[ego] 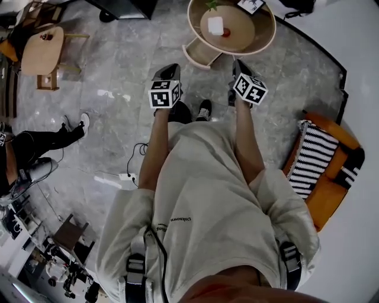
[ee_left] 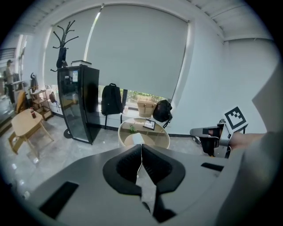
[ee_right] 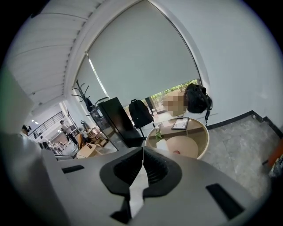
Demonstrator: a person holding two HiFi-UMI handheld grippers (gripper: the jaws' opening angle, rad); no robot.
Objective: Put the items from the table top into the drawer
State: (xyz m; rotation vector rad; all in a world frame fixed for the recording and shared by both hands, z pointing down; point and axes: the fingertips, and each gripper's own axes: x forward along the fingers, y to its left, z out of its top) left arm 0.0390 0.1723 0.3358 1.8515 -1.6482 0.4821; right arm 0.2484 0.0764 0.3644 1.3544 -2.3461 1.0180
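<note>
A round beige table [ego: 269,36] stands ahead on the grey floor, with an open drawer [ego: 200,54] sticking out at its near left. On the top lie a white block [ego: 215,25], a small red thing [ego: 226,32], a green plant [ego: 211,5] and a framed picture [ego: 251,5]. Both grippers hang in the air short of the table. My left gripper [ego: 172,66] is shut and empty, its pads meeting [ee_left: 141,148]. My right gripper [ego: 237,61] is also shut with nothing in it [ee_right: 142,150]. The right gripper view shows the white block [ee_right: 162,144] and red thing [ee_right: 177,152] just beyond the jaws.
A black cabinet [ee_left: 77,103] and a backpack [ee_left: 111,99] stand behind the table by the window. A small wooden table [ego: 42,50] is at the far left. An orange seat with a striped cushion [ego: 323,160] is at my right. A power strip [ego: 125,176] lies on the floor.
</note>
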